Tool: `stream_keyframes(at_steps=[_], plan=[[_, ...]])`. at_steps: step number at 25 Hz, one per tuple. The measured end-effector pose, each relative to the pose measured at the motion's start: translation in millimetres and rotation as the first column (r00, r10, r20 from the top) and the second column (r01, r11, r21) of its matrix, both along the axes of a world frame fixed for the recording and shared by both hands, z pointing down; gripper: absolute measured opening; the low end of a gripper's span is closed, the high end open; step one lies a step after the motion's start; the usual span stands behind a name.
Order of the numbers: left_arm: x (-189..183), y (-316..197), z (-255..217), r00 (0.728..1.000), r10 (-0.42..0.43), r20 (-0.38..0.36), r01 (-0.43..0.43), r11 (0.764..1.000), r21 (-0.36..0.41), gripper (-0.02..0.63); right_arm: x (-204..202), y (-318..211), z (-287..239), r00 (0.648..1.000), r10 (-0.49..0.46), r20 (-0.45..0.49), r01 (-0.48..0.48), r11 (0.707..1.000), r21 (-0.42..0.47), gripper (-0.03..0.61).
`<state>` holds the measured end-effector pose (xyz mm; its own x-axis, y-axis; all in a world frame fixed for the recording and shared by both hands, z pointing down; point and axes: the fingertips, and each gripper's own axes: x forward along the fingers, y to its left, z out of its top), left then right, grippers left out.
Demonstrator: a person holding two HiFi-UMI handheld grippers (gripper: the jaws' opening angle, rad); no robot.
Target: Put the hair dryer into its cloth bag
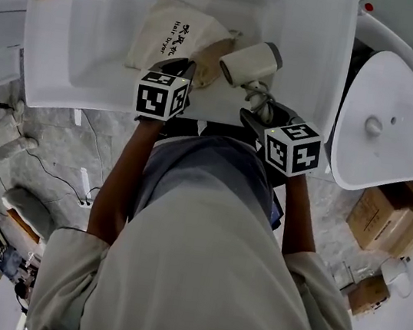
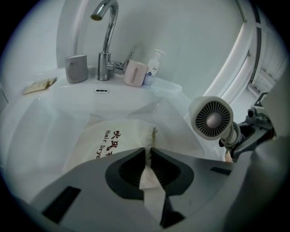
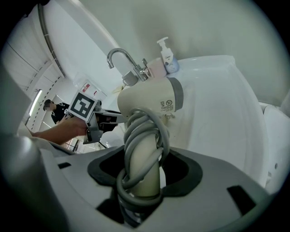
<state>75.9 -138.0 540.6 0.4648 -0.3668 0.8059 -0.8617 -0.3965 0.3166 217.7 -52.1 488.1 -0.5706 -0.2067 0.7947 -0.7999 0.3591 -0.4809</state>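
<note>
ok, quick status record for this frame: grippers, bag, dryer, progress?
left gripper: shut on the cloth bag, pinching its near edge
right gripper: shut on the hair dryer by its handle, cord wound round it
cloth bag: lying in the sink
hair dryer: held beside the bag, to its right in the head view, outside it
progress: dryer not yet in bag

Person's wearing a baggy cream short-sleeved shirt (image 1: 219,279), and the grey plastic left gripper (image 2: 148,153) and right gripper (image 3: 144,159) are carrying black-and-white marker cubes (image 1: 160,96).
</note>
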Motion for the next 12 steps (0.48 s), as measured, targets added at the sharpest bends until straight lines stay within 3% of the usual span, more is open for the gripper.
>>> stream_keyframes(at_steps=[12], plan=[[-17,8,-11,0.995,0.018,-0.094,-0.019,1.000,-0.003,0.046,-32,28,16,0.999,-0.004,-0.035,0.001,0.996,-0.093,0.245]])
